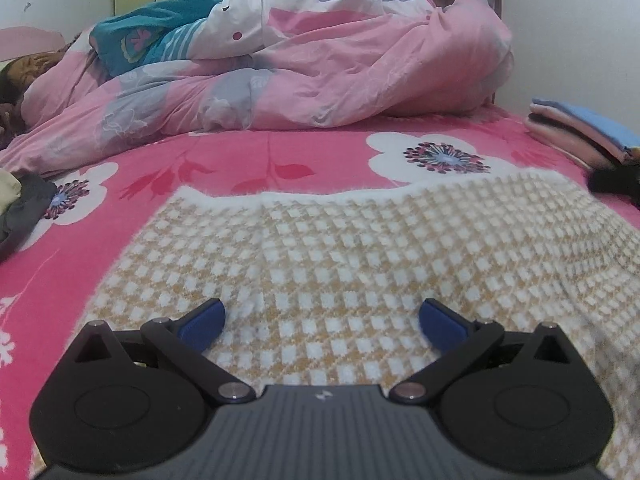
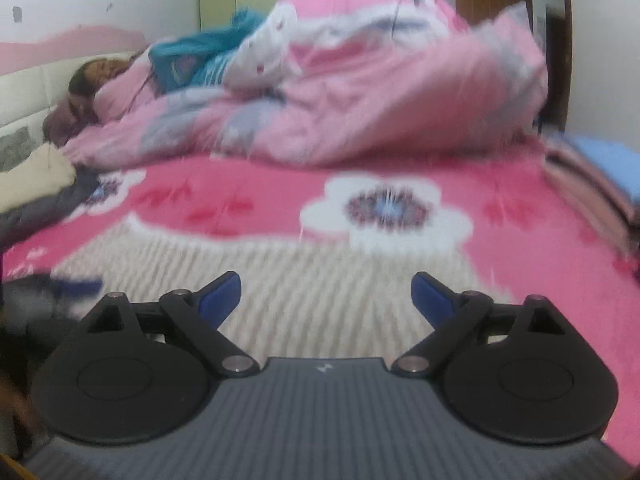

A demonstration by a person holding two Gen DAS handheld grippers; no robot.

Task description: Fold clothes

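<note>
The checked cloth (image 1: 320, 248) lies flat on the bed (image 1: 280, 160), directly under and ahead of the left gripper (image 1: 322, 322) and right gripper (image 2: 326, 298), both spread wide and empty, the left nearer.

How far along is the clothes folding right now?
Done: a folded stack sits at the bed's right edge. In hand: nothing; left gripper and right gripper hover open over the checked knit garment, spread flat. Left: that garment, plus a dark heap at left.

Fuzzy tan-and-white checked garment (image 1: 340, 256) – spread flat on the pink floral bedspread (image 1: 248, 160), white-trimmed edge farthest.
</note>
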